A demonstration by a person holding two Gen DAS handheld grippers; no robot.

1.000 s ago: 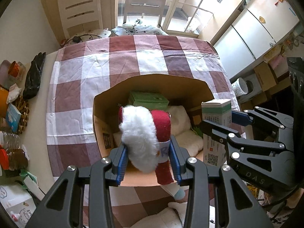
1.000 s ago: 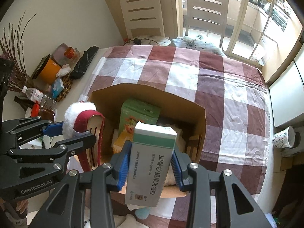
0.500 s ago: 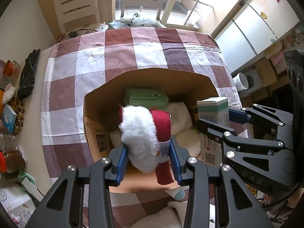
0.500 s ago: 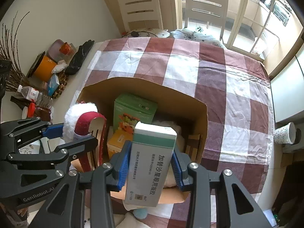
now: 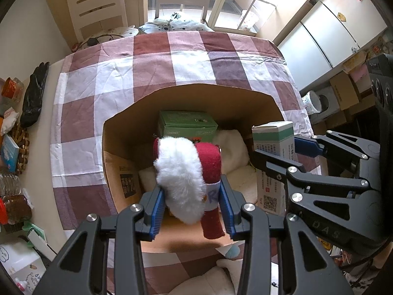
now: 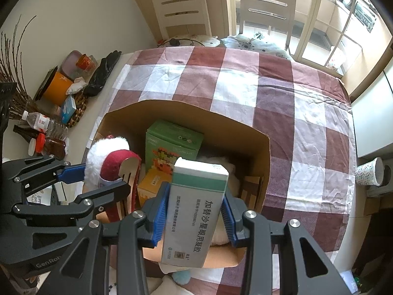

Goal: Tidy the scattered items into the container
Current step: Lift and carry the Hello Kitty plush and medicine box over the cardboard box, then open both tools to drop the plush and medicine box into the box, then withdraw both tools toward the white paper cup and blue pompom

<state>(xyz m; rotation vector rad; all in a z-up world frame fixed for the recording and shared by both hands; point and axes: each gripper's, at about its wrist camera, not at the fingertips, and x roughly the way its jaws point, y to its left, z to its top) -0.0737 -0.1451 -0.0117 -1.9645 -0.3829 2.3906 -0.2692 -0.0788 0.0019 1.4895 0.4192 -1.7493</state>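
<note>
An open cardboard box (image 5: 196,93) (image 6: 260,145) stands on the checked tablecloth. Inside lie a green carton (image 5: 186,123) (image 6: 172,142), an orange box (image 6: 149,184) and white plush items (image 5: 231,142). My left gripper (image 5: 191,204) is shut on a red and white Santa stocking (image 5: 186,172) and holds it over the box's near left part; it also shows in the right wrist view (image 6: 110,157). My right gripper (image 6: 194,211) is shut on a white and green medicine box (image 6: 194,211) over the box's near right side; that box also shows in the left wrist view (image 5: 272,147).
Left of the cloth sit a black glove (image 6: 100,76), an orange tub (image 6: 56,86), a water bottle (image 6: 44,123), jars and a small book (image 5: 9,150). Two chairs (image 6: 265,2) stand beyond the table. A patterned cup (image 6: 368,172) sits beyond the table's right edge. White plush (image 5: 208,282) lies at the near edge.
Both grippers, holding the stocking and the medicine box, have moved forward over the cardboard box, so more of its inside shows. Both grips are unchanged.
</note>
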